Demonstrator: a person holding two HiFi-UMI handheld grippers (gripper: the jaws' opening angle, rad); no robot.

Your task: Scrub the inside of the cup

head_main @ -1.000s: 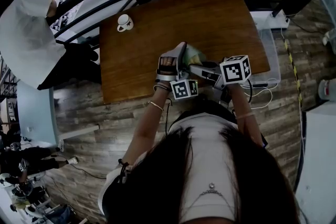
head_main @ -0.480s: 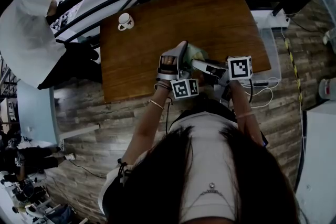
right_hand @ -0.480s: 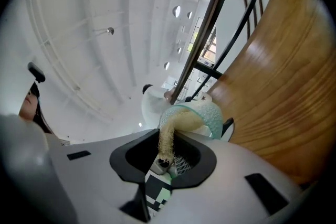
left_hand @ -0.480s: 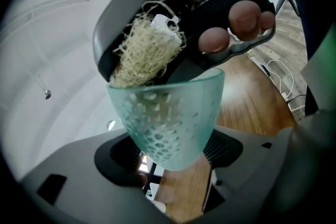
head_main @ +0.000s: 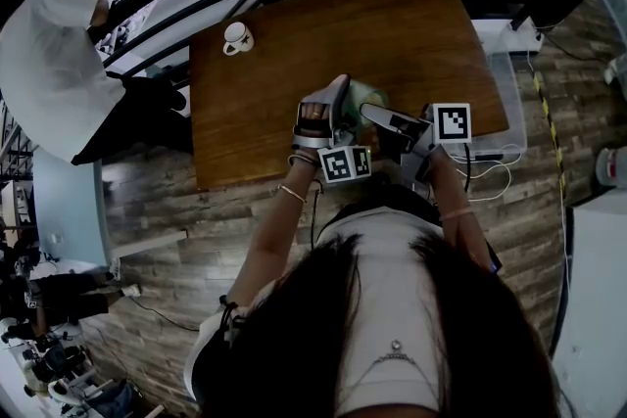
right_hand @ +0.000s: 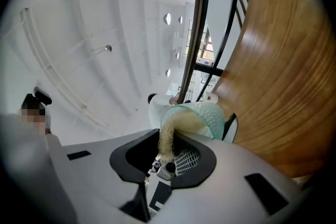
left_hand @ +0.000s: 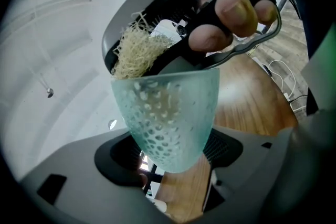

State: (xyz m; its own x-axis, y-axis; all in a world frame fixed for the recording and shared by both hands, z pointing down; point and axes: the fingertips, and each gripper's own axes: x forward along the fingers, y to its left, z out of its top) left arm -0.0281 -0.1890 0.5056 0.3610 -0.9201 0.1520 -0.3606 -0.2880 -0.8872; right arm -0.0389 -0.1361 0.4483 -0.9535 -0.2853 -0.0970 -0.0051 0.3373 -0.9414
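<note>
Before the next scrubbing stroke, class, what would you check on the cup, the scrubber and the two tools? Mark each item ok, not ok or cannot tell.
1. Left tool shut on the pale green dimpled cup: ok.
2. Right tool shut on the fibrous scrubber: ok.
3. Scrubber at the cup's mouth: ok.
4. Scrubber reaching the cup's bottom: cannot tell.
5. Cup held over the wooden table: ok.
6. White mug well away from both tools: ok.
</note>
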